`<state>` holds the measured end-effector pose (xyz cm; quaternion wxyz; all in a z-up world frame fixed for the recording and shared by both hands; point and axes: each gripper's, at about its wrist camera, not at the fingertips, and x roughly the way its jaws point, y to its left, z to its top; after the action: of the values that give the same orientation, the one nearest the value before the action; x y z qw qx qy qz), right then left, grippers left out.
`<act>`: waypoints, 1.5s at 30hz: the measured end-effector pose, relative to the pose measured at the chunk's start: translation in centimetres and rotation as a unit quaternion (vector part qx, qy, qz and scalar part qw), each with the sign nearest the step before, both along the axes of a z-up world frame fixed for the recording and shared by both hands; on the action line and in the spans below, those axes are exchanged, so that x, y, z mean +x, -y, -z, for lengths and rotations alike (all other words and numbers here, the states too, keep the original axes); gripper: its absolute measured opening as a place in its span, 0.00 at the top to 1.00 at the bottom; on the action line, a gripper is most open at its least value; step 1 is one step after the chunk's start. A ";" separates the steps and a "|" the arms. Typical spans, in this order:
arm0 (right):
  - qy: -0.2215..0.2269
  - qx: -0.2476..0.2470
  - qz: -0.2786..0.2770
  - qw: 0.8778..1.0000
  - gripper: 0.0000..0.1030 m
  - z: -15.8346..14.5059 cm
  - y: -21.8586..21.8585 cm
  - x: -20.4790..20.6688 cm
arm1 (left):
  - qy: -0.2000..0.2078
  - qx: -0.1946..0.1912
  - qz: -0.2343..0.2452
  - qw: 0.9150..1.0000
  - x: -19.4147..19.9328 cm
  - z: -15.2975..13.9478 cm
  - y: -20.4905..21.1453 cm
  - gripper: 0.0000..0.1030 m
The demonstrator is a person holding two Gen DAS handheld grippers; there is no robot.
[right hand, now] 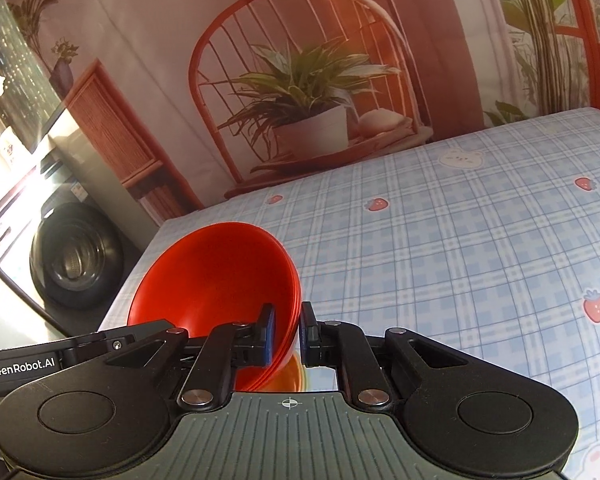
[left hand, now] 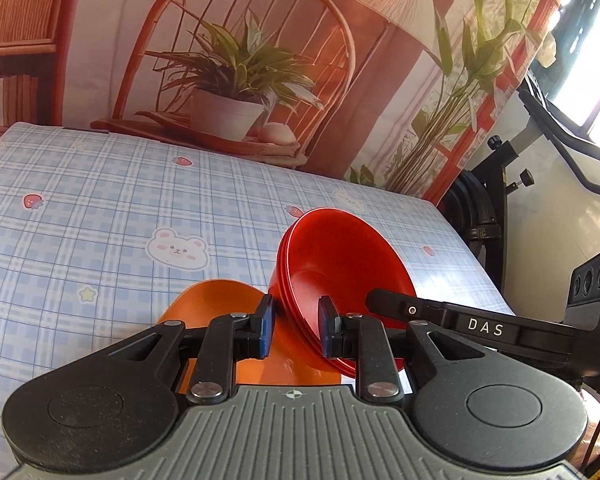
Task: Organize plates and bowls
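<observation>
You had the nested stack of glossy red plastic bowls (left hand: 340,264) tilted above the checked tablecloth (left hand: 100,200), L gripper (left hand: 296,330) and R gripper (right hand: 287,330) both narrow, pinching opposite rims w/ an orange plate (left hand: 216,300) beneath, so uneven pull could've slipped the stack.

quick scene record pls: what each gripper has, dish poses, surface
held item: stack of red bowls, nested, tilted on edge
left gripper: shut on the stack's rim
right gripper: shut on the stack's rim, opposite side
other dish: orange bowl behind the left fingers, under the stack; contact unclear
surface: table with blue plaid tablecloth, strawberry and bear print
backdrop: printed chair-and-plant scene
</observation>
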<state>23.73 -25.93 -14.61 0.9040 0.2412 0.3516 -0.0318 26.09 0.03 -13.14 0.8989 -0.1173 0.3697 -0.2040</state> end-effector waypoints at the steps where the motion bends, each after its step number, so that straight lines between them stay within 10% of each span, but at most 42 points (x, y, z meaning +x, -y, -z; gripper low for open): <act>1: 0.000 -0.003 -0.007 1.000 0.89 -0.1 -0.4 0.6 | 0.001 0.002 -0.004 1.000 0.0 -0.1 -0.4 0.77; 45: -0.054 0.003 -0.042 0.998 0.89 3.7 -4.6 0.8 | -0.055 0.028 -0.034 0.998 -0.9 3.1 -3.2 0.77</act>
<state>24.51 -21.34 -18.31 0.8833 0.2273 0.4099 -0.0058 25.15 3.26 -16.24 0.8866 -0.1152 0.4199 -0.1563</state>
